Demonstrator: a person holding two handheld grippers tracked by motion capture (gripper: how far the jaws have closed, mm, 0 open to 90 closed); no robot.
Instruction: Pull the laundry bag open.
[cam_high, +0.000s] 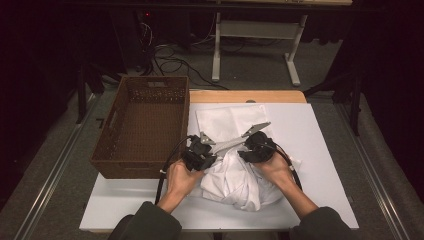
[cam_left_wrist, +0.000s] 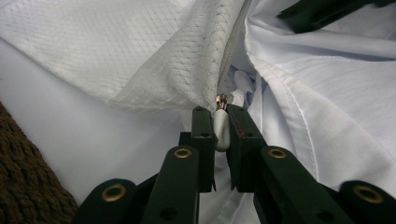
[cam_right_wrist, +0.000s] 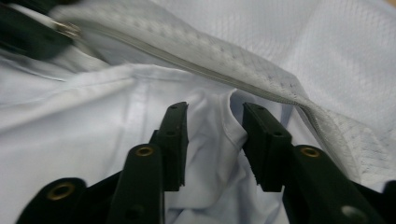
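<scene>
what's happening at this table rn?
A person is working a white shirt into a white mesh zip bag on the table, a hand-held gripper in each hand. The left gripper is shut on the bag's zipper pull at the bag mouth. The right gripper stands open over a fold of the shirt, fingers not pressing it. A brown woven basket sits at the left.

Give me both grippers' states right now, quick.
Left gripper: shut on the zipper pull of the mesh bag.
Right gripper: open, jaws either side of a fold of the white shirt, not pressing it.
</scene>
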